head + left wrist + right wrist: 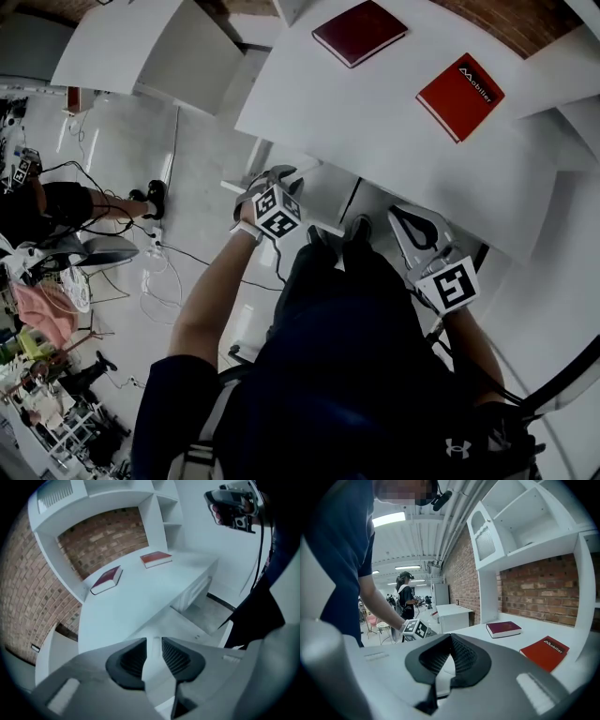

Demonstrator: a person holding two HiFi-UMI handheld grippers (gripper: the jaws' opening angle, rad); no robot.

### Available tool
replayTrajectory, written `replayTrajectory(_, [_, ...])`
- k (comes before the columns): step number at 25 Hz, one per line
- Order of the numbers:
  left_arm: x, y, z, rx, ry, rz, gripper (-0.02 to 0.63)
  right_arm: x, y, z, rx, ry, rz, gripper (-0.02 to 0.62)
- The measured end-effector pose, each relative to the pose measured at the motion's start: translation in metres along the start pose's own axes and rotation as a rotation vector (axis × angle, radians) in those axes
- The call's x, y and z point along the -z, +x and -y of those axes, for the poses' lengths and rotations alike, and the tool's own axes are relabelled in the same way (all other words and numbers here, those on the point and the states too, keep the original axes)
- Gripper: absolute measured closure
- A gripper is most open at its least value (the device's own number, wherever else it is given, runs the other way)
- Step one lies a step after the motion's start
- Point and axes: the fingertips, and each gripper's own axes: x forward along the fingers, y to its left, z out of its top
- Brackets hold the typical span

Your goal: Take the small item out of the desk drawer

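Observation:
The white desk [375,122] carries a dark red book [359,31] and a red book [459,96]. Below its front edge a white drawer unit [328,199] juts toward me; I cannot tell whether a drawer is pulled out. No small item shows in any view. My left gripper [279,176] hovers over the unit's left part. In the left gripper view the left gripper [153,654] stands open with nothing between the pads. My right gripper [409,219] hangs at the desk edge, further right. In its own view the right gripper [451,641] has its pads meeting, empty.
Cables [159,253] trail over the floor at the left, near another person [56,202]. A second white table [131,42] stands at the back left. Shelves [525,513] rise over the desk against a brick wall [103,531]. My legs [356,319] fill the space before the desk.

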Motion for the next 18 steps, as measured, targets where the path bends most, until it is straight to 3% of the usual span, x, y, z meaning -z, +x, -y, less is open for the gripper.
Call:
replayTrajectory(4, [0.023,0.041,0.004,0.064,0.063,-0.069,0.485,0.015,0.000,0.016,0.079,0.024,-0.015,0.592])
replayTrajectory(11, [0.060,0.096,0.011,0.172,0.246,-0.178,0.483,0.030,-0.013,0.020,0.231,0.069,-0.094,0.592])
replayTrajectory(18, [0.082,0.142,0.012,0.165,0.422,-0.256,0.480,0.051,-0.010,0.012,0.293,0.129,-0.133,0.592])
